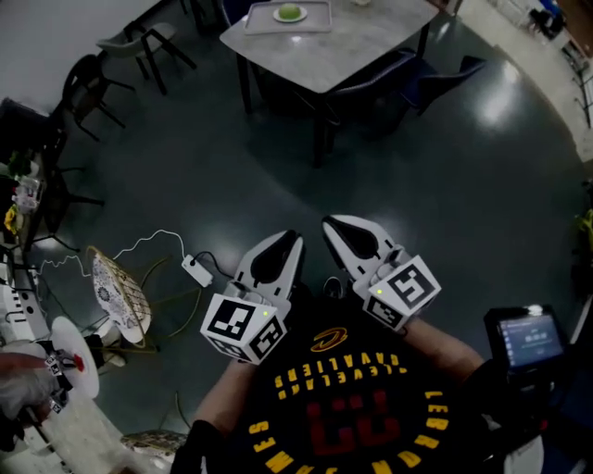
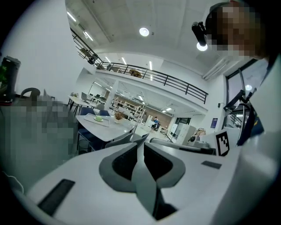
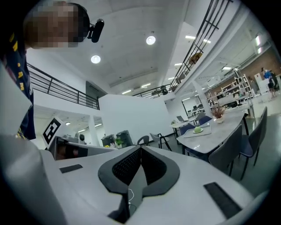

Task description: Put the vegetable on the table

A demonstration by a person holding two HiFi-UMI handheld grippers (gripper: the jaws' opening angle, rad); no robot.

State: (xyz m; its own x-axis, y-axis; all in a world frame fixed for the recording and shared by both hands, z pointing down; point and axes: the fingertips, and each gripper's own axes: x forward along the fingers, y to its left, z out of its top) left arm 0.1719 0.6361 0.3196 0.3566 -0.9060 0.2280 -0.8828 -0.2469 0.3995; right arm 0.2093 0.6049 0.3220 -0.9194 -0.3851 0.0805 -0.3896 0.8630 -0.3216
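A green vegetable (image 1: pixel 290 12) lies on a small plate on a pale tray (image 1: pixel 318 20), on the grey table (image 1: pixel 371 42) far ahead at the top of the head view. The left gripper view shows the vegetable (image 2: pixel 99 118) small and distant on that table (image 2: pixel 112 130). It is just as distant in the right gripper view, the vegetable (image 3: pixel 198 129) resting on the table (image 3: pixel 221 132). My left gripper (image 1: pixel 283 241) and right gripper (image 1: pixel 335 225) are held close to my body, side by side, well short of the table. Both are shut and hold nothing, as the left gripper (image 2: pixel 140 143) and right gripper (image 3: pixel 140 149) views show.
Dark chairs (image 1: pixel 443 79) stand around the table, and another chair (image 1: pixel 139 42) is at the far left. A patterned chair (image 1: pixel 120 292), a white cable with an adaptor (image 1: pixel 196 270) and cluttered gear lie at my left. A screen device (image 1: pixel 526 338) stands at my right. Dark floor separates me from the table.
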